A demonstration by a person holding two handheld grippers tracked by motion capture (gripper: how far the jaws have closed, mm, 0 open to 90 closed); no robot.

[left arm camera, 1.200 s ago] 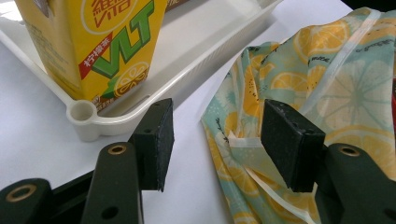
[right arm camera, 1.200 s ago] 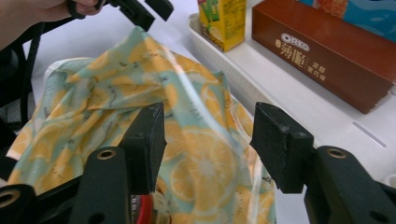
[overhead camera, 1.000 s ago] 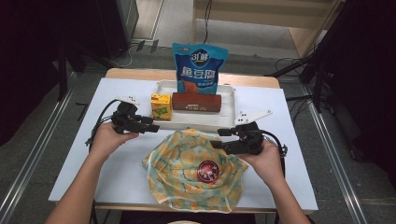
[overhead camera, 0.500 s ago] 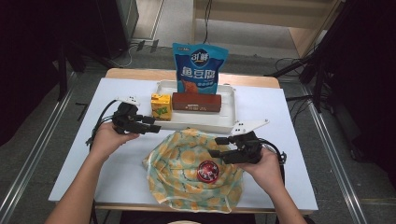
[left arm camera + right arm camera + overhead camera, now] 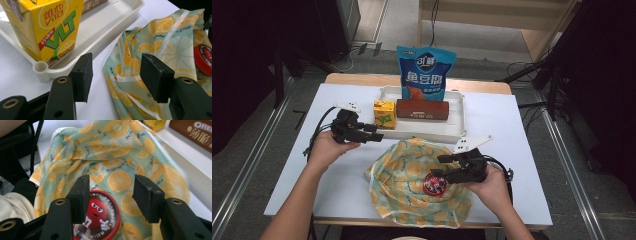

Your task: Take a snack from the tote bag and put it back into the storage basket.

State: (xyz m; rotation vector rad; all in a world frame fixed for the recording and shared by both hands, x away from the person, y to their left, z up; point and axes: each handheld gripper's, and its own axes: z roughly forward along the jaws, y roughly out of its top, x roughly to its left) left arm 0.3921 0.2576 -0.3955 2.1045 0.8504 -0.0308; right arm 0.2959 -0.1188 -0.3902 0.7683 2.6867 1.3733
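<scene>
A lemon-print cloth bag [image 5: 407,175] lies spread on the white table near the front edge, and a red M&M's tin [image 5: 433,184] rests on it. My right gripper [image 5: 437,166] hovers just over the tin with its jaws open. In the right gripper view the tin [image 5: 96,218] sits low, partly behind the left jaw, and the gripper [image 5: 111,195] holds nothing. My left gripper [image 5: 379,136] stands open at the tray's front left corner, its own view [image 5: 116,72] facing the bag's edge [image 5: 155,37] and a yellow VLT carton [image 5: 47,27].
A white tray [image 5: 422,136] behind the bag holds the yellow carton [image 5: 383,114], a brown Oreo box [image 5: 422,109] and an upright blue snack pouch [image 5: 426,75]. Black cables trail from both grippers. Bare white table lies left and right of the bag.
My right gripper has come down and toward the table's front edge, ending over the red tin. The left gripper has kept its place.
</scene>
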